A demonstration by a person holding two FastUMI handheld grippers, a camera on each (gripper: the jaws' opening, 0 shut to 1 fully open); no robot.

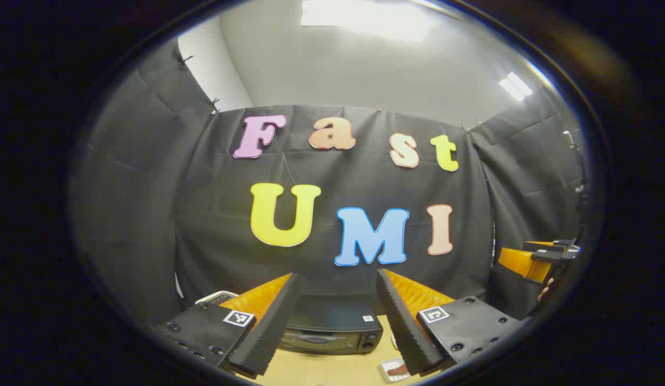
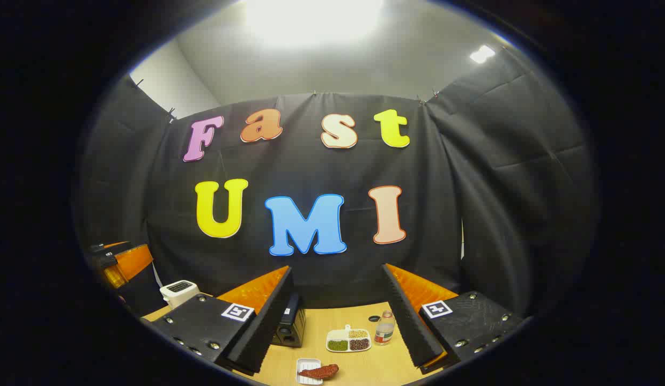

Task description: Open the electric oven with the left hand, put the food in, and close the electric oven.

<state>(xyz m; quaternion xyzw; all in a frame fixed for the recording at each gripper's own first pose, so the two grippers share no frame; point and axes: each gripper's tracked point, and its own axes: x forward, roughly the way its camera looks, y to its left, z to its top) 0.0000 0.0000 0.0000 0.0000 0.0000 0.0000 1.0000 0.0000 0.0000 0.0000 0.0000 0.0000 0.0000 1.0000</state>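
The black electric oven (image 1: pixel 332 329) stands on the wooden table (image 1: pixel 332 370) with its door closed, low between my left gripper's fingers. My left gripper (image 1: pixel 337 275) is open, holds nothing, and hangs well short of the oven. A reddish-brown piece of food (image 2: pixel 320 371) lies on a small white tray (image 2: pixel 305 378) near the table's front; that tray (image 1: pixel 395 370) also appears by the left gripper's right finger. My right gripper (image 2: pixel 337 268) is open and holds nothing, raised above the table behind the food. Part of the oven (image 2: pixel 290 324) shows beside its left finger.
A white divided dish (image 2: pixel 348 340) of beans and a small bottle (image 2: pixel 385 328) stand mid-table, with a dark lid (image 2: pixel 374 318) behind them. A white toaster (image 2: pixel 178 292) sits at the far left. Black cloth walls close the booth behind the table.
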